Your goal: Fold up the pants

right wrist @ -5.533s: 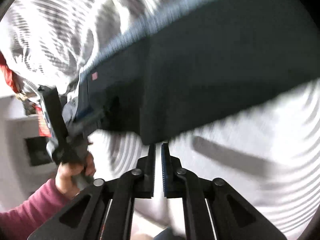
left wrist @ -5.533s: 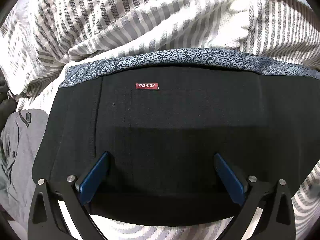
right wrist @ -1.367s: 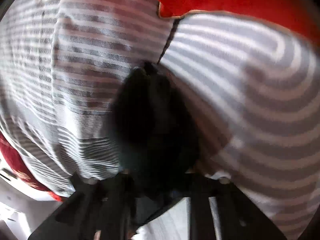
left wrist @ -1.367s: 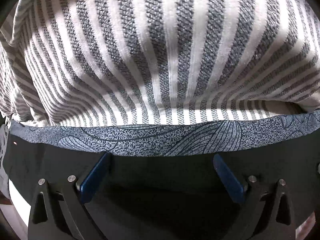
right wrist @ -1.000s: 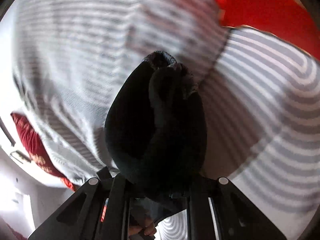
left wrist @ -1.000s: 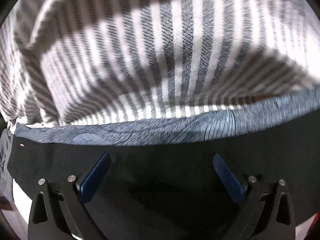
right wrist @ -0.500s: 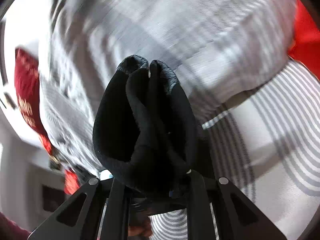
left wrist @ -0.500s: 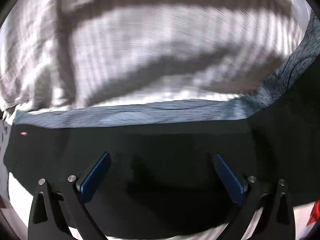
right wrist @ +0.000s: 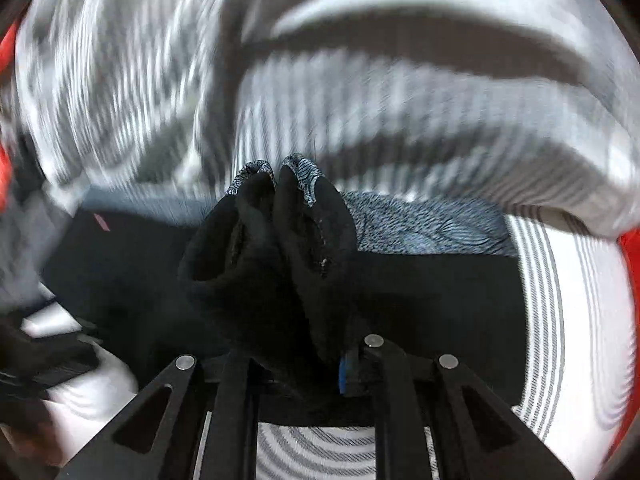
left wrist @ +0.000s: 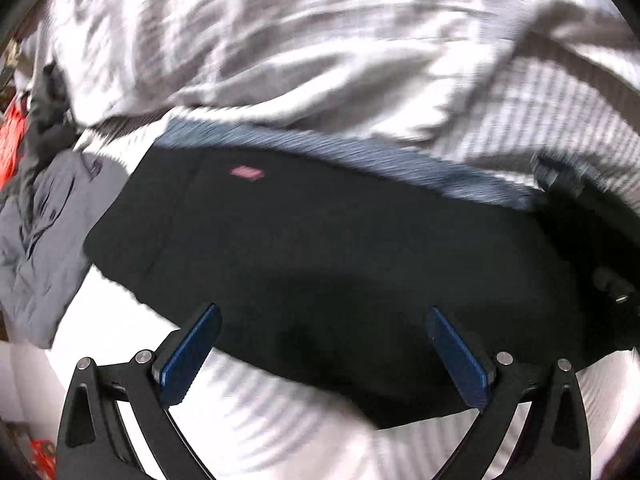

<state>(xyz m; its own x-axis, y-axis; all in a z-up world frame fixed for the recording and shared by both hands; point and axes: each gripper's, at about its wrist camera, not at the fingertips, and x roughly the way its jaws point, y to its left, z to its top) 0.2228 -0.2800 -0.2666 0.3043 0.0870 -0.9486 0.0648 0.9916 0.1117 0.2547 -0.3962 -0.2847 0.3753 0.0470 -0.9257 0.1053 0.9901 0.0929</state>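
The black pants (left wrist: pixel 320 240) lie flat on striped bedding, with a patterned blue-grey waistband (left wrist: pixel 360 152) along the far edge and a small red label (left wrist: pixel 247 173) near the left. My left gripper (left wrist: pixel 323 310) hovers over their near edge, open, blue pads wide apart and gripping nothing. In the right wrist view a bunched end of the pants (right wrist: pixel 272 240) stands up between the fingers of my right gripper (right wrist: pixel 296 352). Its jaws are opening, with the cloth still pinched between them. That bunch hangs above the flat part of the pants (right wrist: pixel 420 280). Both views are motion-blurred.
Grey-and-white striped bedding (left wrist: pixel 320 60) is heaped behind the pants. A crumpled grey garment (left wrist: pixel 40 232) lies to their left. Red fabric (right wrist: pixel 630 248) shows at the right edge of the right wrist view.
Both views swept across the bed. The right gripper rolled and carried the bunched cloth over the flat pants. In the left view, the label and the grey garment came into sight.
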